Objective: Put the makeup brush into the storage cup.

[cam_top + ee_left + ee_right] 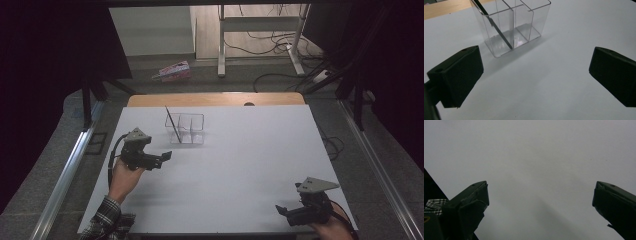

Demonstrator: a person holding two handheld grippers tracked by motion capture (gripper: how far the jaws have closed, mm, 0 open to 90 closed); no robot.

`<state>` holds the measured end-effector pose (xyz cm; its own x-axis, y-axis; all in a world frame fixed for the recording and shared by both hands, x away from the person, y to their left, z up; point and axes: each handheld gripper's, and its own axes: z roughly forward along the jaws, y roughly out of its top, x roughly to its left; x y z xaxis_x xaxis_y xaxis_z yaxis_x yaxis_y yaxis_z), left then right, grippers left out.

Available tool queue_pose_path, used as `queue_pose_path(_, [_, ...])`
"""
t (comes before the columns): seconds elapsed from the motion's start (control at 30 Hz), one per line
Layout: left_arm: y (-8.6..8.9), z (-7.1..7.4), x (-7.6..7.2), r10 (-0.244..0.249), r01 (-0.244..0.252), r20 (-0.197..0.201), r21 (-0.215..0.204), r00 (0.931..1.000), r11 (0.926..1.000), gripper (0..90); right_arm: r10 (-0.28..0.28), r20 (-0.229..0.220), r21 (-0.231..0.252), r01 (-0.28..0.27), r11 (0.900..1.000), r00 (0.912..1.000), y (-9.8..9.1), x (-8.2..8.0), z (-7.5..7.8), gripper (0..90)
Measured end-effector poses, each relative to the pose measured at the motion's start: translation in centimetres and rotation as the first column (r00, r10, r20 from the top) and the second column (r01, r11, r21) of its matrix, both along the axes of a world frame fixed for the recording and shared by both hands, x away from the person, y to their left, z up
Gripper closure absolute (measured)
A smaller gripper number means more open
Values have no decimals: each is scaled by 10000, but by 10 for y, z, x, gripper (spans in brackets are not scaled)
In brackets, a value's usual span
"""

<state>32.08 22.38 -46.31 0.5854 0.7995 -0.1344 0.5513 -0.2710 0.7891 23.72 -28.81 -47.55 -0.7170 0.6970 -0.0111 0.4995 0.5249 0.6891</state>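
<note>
A white worktop seen from above, with a person's forearms entering from the bottom edge. At the left, the left hand in a plaid sleeve holds the left claw just above the surface; in the left gripper view its two black jaws stand wide apart with nothing between them. Just beyond it, up and to the right, stands a clear plastic organizer box with inner dividers, resting on the worktop near the far edge. A thin dark stick leans tilted in the box's left compartment, its top poking above the rim. Well apart, at the near right corner, the right claw hovers low over bare worktop; the right gripper view shows its jaws spread wide and empty.
</note>
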Motion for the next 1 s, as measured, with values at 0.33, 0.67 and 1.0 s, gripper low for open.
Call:
queue_pose_path(0.33, [-4, 0, -18, -10, 11, 256, -31, 9997, 10000, 0, 28, 12, -22, -28, 10000, 10000, 0, 0, 0, 6])
queue_pose_path(0.67, [-12, -4, -30, -151, 143, 201, 403, 9997, 9991, 0, 35, 4, -9, -35, 10000, 10000, 0, 0, 0, 6])
queue_pose_path(1.0, [-16, -6, -38, -256, 245, 163, 630, 9995, 9977, 0, 40, -6, 18, -40, 10000, 10000, 0, 0, 0, 6])
